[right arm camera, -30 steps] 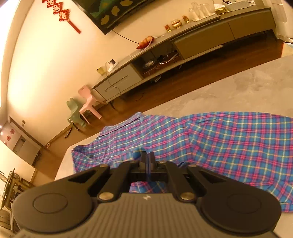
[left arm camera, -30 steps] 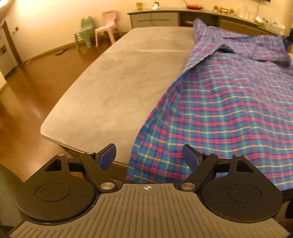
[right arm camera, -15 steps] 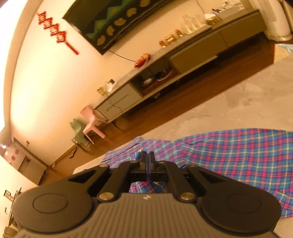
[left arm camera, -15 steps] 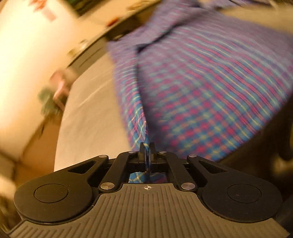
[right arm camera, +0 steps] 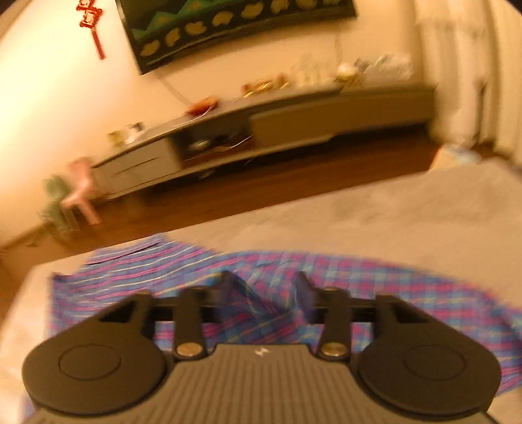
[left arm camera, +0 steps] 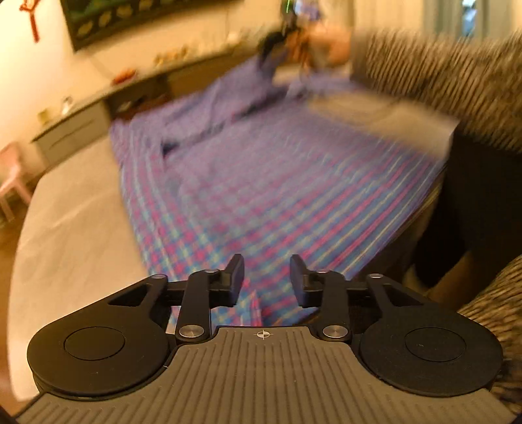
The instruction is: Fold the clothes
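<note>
A blue, pink and yellow plaid shirt [left arm camera: 261, 195] lies spread on the grey table [left arm camera: 71, 234]. My left gripper [left arm camera: 267, 277] is open just above the shirt's near hem, nothing between its fingers. In the right wrist view the shirt [right arm camera: 359, 293] lies across the table [right arm camera: 407, 208], and my right gripper [right arm camera: 265, 290] is open above a raised fold of it. Both views are motion-blurred. The other gripper and hand [left arm camera: 293, 29] show blurred at the shirt's far end in the left wrist view.
A person's striped sleeve [left arm camera: 440, 81] fills the right of the left wrist view. A long low cabinet [right arm camera: 261, 137] with small items stands by the far wall. A pink chair [right arm camera: 81, 192] and a green chair [right arm camera: 55, 202] stand on the wooden floor.
Both grippers were shut on the shirt half a second ago and now stand open; the shirt has dropped onto the table. Both cameras have swung.
</note>
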`<move>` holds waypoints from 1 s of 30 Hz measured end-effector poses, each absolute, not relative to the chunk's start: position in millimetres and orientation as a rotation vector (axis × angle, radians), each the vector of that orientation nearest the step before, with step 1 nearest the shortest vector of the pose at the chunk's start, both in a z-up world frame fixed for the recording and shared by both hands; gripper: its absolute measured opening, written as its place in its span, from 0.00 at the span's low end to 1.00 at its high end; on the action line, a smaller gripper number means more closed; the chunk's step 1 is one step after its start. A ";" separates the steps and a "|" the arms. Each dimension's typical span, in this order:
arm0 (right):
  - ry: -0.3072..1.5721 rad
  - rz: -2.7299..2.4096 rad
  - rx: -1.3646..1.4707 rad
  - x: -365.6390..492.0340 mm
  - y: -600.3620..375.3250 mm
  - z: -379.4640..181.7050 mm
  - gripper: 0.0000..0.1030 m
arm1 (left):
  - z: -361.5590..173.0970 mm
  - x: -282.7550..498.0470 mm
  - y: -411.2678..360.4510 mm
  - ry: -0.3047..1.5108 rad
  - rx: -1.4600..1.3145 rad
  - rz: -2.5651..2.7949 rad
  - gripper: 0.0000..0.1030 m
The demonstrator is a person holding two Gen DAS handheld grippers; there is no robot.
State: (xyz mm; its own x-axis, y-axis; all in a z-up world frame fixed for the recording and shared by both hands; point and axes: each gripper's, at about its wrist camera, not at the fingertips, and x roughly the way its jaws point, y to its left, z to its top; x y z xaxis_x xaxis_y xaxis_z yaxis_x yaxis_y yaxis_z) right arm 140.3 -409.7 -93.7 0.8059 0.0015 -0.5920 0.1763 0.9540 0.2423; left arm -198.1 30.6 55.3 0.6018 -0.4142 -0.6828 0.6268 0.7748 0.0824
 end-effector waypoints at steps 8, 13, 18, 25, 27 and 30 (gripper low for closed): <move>0.510 0.193 0.150 98.9 -313.0 -38.1 0.48 | 24.5 -88.8 63.8 0.673 0.186 -0.460 0.30; 0.548 0.495 -0.026 106.5 -197.6 -30.5 0.69 | -21.9 -39.9 67.8 0.730 0.115 -0.519 0.24; 0.664 0.488 -0.163 221.4 -97.0 -70.1 0.75 | -35.8 -60.8 61.4 0.738 0.103 -0.581 0.24; 0.923 0.531 -0.111 342.2 -33.6 -135.3 0.03 | -43.1 -86.7 67.8 0.757 0.142 -0.632 0.23; 0.890 0.548 -0.095 352.7 -22.1 -134.7 0.03 | -42.9 -90.4 67.7 0.756 0.150 -0.633 0.23; 0.879 0.518 -0.152 360.4 -6.4 -146.0 0.03 | -44.4 -93.5 60.0 0.745 0.189 -0.634 0.24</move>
State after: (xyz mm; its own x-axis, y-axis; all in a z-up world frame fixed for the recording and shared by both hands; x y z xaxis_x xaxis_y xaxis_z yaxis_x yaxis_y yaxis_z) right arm 360.4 -6.4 -146.0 0.5239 0.3694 -0.7675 -0.4920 0.8668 0.0813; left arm -93.5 60.0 -44.4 0.5598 -0.4697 -0.6827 0.5989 0.7987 -0.0584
